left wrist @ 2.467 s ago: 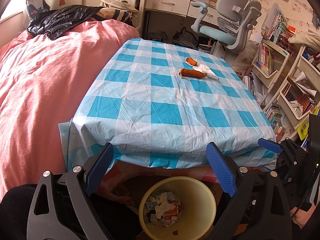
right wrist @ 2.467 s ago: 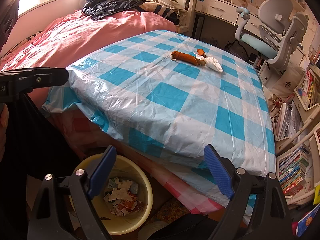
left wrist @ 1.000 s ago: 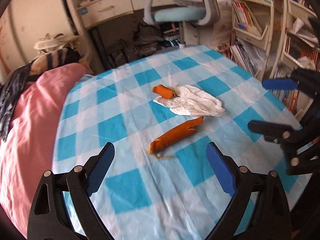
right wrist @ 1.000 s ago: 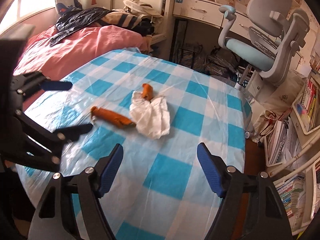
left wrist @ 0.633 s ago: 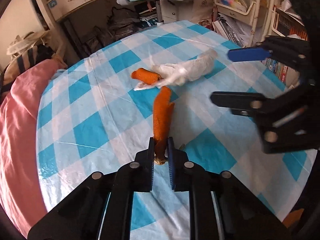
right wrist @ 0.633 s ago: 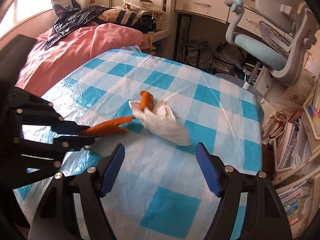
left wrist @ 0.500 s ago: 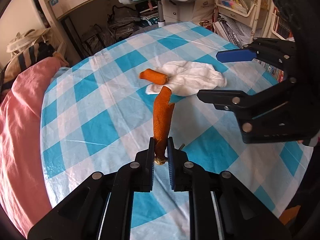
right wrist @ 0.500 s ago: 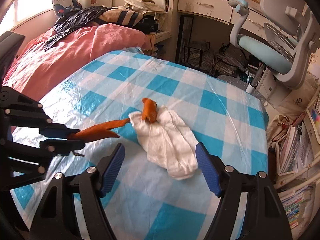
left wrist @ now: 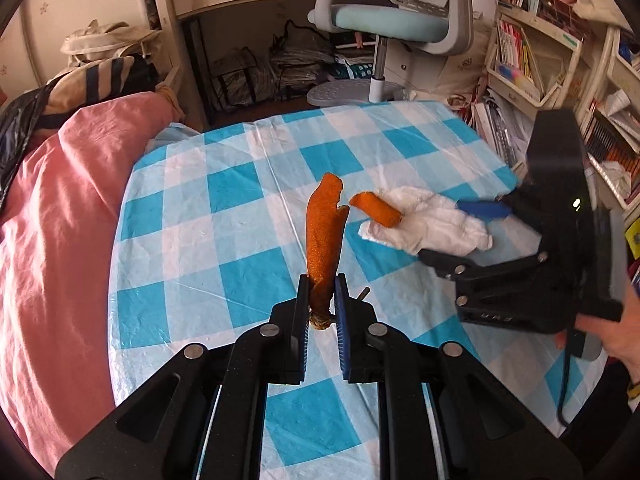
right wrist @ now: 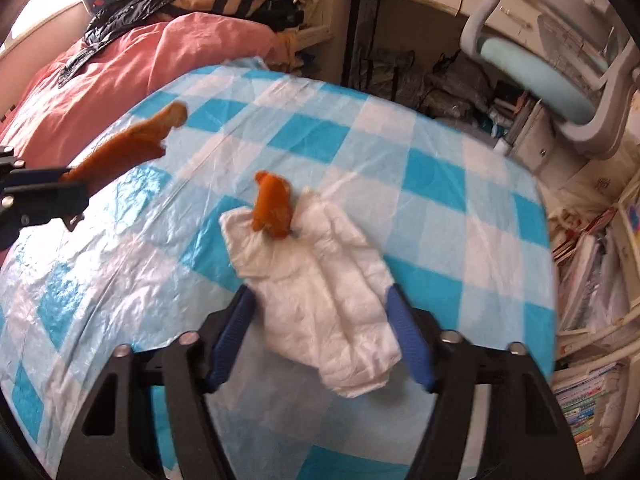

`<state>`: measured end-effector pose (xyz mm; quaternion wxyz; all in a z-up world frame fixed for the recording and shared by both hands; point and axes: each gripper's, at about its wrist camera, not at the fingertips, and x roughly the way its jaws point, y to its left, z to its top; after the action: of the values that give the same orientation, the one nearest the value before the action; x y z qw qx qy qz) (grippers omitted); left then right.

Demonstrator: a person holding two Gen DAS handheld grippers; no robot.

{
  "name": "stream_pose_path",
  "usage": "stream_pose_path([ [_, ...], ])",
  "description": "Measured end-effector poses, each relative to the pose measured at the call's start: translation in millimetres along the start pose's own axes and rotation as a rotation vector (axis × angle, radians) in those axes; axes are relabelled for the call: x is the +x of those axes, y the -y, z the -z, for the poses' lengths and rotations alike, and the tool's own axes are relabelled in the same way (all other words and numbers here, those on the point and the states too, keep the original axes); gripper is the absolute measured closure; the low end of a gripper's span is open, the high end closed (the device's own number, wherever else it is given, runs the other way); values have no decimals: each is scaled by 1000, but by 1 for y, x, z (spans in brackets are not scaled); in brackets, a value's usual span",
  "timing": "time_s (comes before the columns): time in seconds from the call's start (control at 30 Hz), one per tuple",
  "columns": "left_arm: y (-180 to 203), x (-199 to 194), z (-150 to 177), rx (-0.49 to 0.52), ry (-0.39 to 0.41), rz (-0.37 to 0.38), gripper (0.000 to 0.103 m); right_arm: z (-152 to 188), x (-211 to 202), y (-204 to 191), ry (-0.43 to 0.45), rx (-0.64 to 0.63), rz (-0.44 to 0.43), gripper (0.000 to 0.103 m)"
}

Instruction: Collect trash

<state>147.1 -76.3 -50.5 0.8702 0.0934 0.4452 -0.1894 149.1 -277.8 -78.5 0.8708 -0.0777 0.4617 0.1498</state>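
On the blue-and-white checked tablecloth [left wrist: 240,184] lies a crumpled white tissue [right wrist: 324,292] with a short orange peel piece [right wrist: 272,204] resting on its far end. My right gripper [right wrist: 320,328] straddles the tissue's near part. Its jaws are closing, and the blue pads stand at the tissue's two edges without squeezing it. My left gripper [left wrist: 322,308] is shut on the lower end of a long orange peel [left wrist: 324,232], which sticks up, raised off the cloth. In the left wrist view the right gripper [left wrist: 444,232] sits over the tissue [left wrist: 432,224], beside the short piece [left wrist: 376,210].
Pink bedding [left wrist: 52,220] borders the table on the left. A light-blue office chair [left wrist: 392,20] and bags stand beyond the far edge. Crowded bookshelves [left wrist: 520,60] line the right side. A person's hand [left wrist: 616,332] holds the right gripper.
The left gripper shut on the long peel and lifted it off the cloth. The right gripper came down over the tissue and its jaws narrowed around it.
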Motion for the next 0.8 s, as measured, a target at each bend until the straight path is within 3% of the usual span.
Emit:
stream_pose_path([
  [0.1,3,-4,-1,3,13,-1,91,1,-3,-2,-21,6,-42,79],
  [0.13,4,-7,-1,3,16,0,91,2,-5,-3,-28,2,-49,83],
  [0.47,18,-32,10,30,53,-12,91,20,-35,-18,-36,-31,-77,87],
  [0.8,31,-62,33,46,83,-31,91,36,-76,-39,22,-52,-112,87],
])
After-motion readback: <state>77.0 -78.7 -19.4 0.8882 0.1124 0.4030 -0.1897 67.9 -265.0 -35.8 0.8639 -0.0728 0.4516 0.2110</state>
